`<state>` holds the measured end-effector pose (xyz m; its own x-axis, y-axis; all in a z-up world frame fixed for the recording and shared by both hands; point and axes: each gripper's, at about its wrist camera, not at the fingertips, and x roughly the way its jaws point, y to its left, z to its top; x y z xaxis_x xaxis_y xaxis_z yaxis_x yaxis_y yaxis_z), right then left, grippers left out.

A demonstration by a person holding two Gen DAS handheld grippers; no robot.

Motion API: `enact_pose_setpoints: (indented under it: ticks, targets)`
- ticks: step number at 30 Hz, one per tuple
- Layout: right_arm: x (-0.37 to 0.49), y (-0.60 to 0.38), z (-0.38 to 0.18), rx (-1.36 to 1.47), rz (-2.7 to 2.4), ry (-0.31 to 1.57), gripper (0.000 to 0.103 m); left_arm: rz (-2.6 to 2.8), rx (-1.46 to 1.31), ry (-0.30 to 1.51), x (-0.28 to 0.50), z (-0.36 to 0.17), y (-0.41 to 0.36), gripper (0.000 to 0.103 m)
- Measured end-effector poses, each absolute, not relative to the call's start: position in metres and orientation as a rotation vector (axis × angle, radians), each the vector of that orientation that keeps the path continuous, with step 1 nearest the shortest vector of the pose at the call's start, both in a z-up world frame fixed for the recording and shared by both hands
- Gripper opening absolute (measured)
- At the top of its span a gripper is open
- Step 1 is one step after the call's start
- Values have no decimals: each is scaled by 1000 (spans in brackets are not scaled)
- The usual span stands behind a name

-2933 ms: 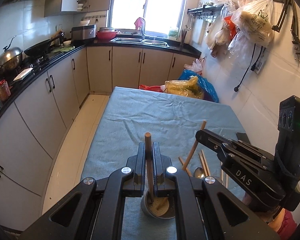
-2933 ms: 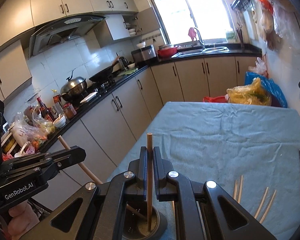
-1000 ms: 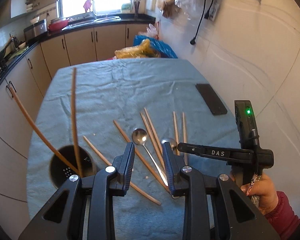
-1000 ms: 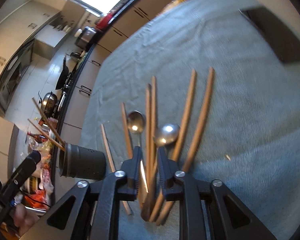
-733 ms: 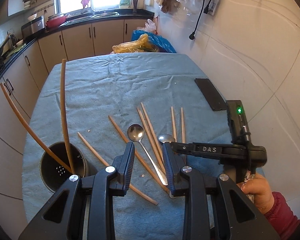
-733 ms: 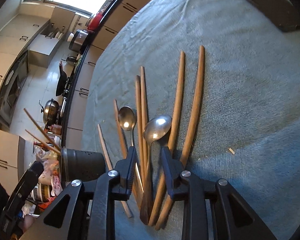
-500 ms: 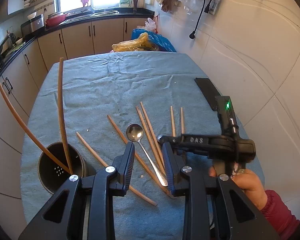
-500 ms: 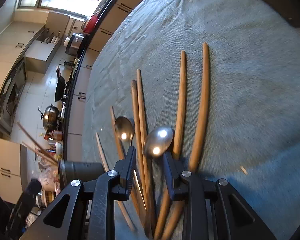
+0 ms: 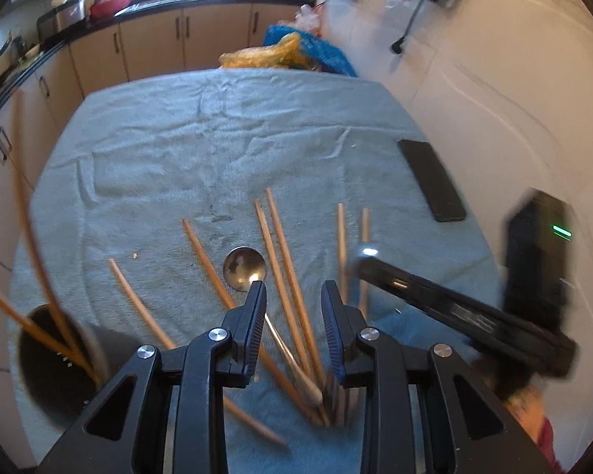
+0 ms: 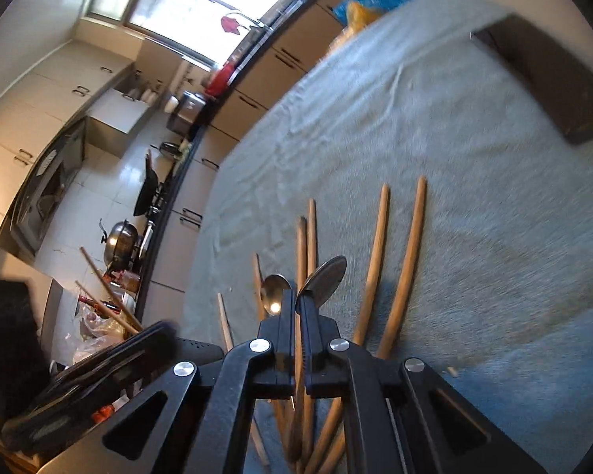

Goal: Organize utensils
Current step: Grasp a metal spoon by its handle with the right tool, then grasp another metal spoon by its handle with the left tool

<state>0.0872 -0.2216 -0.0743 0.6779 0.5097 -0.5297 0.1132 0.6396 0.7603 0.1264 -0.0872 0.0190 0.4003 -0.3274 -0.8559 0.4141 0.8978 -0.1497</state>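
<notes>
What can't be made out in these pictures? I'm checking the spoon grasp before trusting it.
- Spoon handle: right wrist view, hidden between the right claw fingers; the pad contact itself is unseen.
- Same spoon, left wrist view: motion blur leaves only a glint.
- Near chopstick ends: left wrist view, blurred and covered by the left claw.
- Holder bottom: dark.

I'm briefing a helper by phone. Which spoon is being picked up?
Look at the grey-blue towel with chopsticks scattered on it. Two metal spoons are there; the right gripper holds one spoon, its bowl tilted up on edge, unlike the other spoon lying flat.
</notes>
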Motion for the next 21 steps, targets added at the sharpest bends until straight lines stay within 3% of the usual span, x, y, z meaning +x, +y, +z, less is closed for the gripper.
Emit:
enact_pose_setpoints:
  ticks: [21]
  targets:
    - [51, -249, -71, 868, 318, 739, 4, -265, -4, 1111, 194, -41, -82, 30]
